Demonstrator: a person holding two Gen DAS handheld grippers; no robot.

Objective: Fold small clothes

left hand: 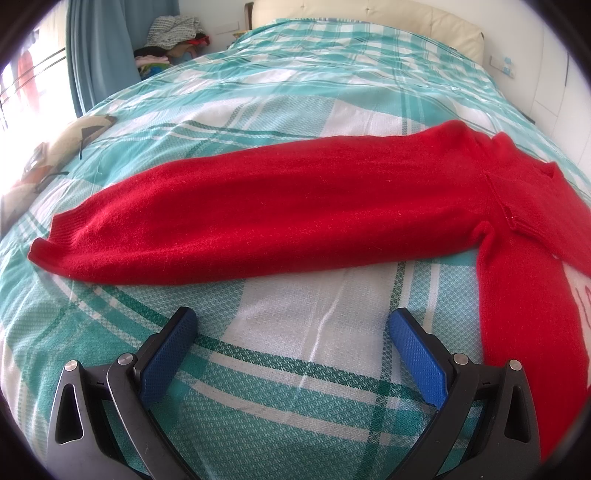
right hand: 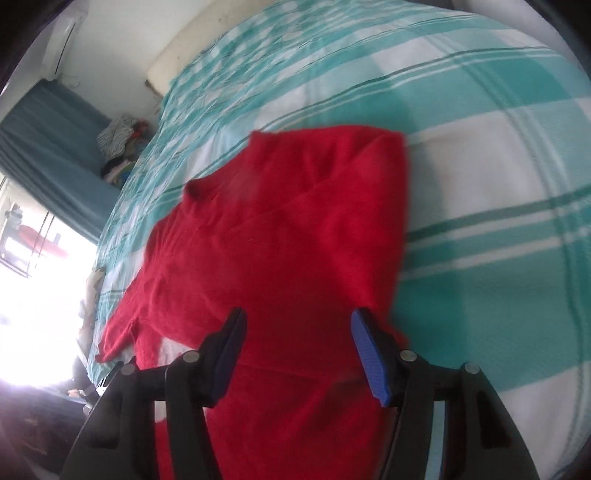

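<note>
Two pairs of blue-padded fingers work over a red sweater point(left hand: 280, 206) spread on a teal-and-white checked bedspread point(left hand: 258, 387), partway through a fold.

The left gripper point(left hand: 291, 328) stands with its fingers point(left hand: 170, 354) wide apart and nothing between them but bare bedspread. Just beyond the fingertips, one long sleeve lies stretched flat across the bed, its ribbed cuff off to the left of the fingers and its shoulder seam running away to the right, where the body of the garment passes beside the right-hand finger.

The right gripper point(right hand: 299, 325) also has its fingers point(right hand: 369, 358) parted, hovering over the sweater's body; red knit point(right hand: 280, 236) fills the gap under and between them, yet neither pad appears to press on it, though blur in that view makes contact hard to rule out. Ahead of these fingers the far side of the garment is already turned in, a sleeve doubled over the chest with a soft crease beyond the right-hand finger.

Farther out, a cream headboard point(left hand: 369, 22), blue curtains point(left hand: 99, 48) and a heap of other clothes point(left hand: 173, 33) in the corner frame the bed.

By the look of things, one side is folded and the outstretched sleeve is the step in hand. The next move would call for the left fingers to reach forward, close on the sleeve near its cuff, and carry it across the body without dragging the fold already made; soft knit slides easily, so a steadying hold from the right side may be wanted.
</note>
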